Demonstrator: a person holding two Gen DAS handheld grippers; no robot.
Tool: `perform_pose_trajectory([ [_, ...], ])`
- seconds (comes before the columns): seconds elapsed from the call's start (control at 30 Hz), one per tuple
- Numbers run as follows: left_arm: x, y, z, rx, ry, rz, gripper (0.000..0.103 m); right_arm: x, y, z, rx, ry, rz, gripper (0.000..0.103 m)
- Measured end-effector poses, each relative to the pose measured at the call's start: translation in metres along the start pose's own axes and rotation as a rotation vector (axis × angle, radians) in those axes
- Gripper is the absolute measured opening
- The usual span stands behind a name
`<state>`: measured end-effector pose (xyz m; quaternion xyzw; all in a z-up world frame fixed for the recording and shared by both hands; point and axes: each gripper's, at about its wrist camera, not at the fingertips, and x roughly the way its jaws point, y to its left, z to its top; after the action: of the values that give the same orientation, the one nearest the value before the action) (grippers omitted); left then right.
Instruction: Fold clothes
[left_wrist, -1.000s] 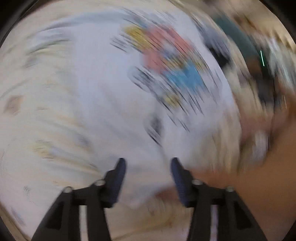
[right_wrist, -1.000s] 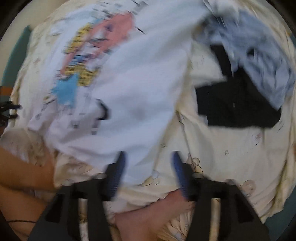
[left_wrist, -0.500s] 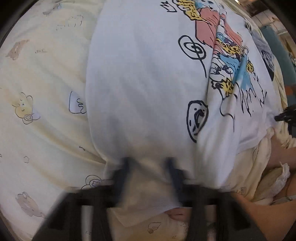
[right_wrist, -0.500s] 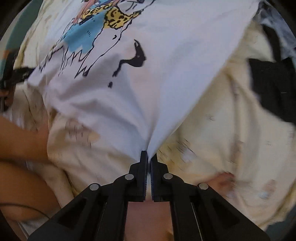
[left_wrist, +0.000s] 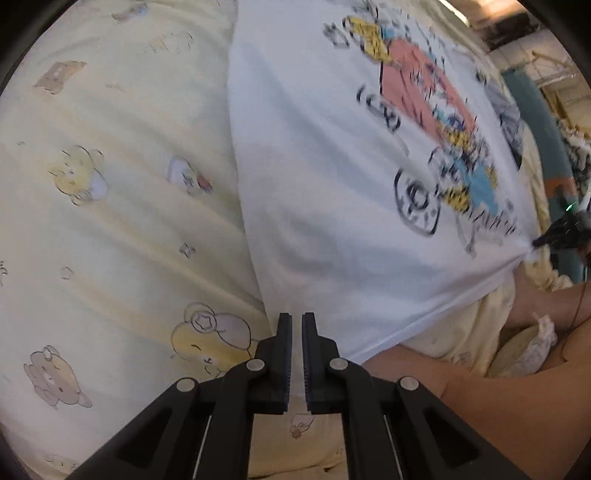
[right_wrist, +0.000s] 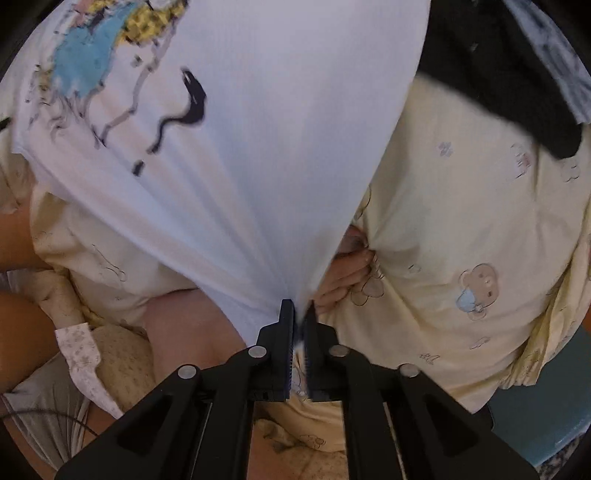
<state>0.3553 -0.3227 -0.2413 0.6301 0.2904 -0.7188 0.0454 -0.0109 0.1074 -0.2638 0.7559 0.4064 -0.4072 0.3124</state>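
A white T-shirt with a colourful cartoon print is stretched taut above a pale yellow bedsheet. My left gripper is shut on one corner of its hem. My right gripper is shut on the other corner, the white T-shirt fanning out from its jaws with the blue and yellow print at top left. In the left wrist view the right gripper shows small at the far right, pinching the hem.
A black garment and a grey-blue one lie on the yellow sheet at top right. A person's bare legs and foot rest on the bed near the grippers. A teal bed edge shows at lower right.
Both grippers went from open to shut on the T-shirt's hem corners, the right first, the left within the last half second. The shirt is now pulled tighter and closer.
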Motion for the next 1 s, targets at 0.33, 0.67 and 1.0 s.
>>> perform_pose_trajectory([
  [0.33,0.000,0.003,0.012,-0.127,-0.171,-0.055,0.058,-0.068,-0.002,0.002,0.084,-0.214,-0.033,0.022],
  [0.67,0.043,0.015,0.000,-0.143,-0.257,-0.183,0.058,-0.106,0.031,0.004,0.095,-0.396,-0.029,0.022],
  [1.0,0.048,-0.019,-0.019,0.016,-0.055,-0.088,0.001,-0.133,0.050,0.026,0.043,-0.451,-0.050,0.022],
])
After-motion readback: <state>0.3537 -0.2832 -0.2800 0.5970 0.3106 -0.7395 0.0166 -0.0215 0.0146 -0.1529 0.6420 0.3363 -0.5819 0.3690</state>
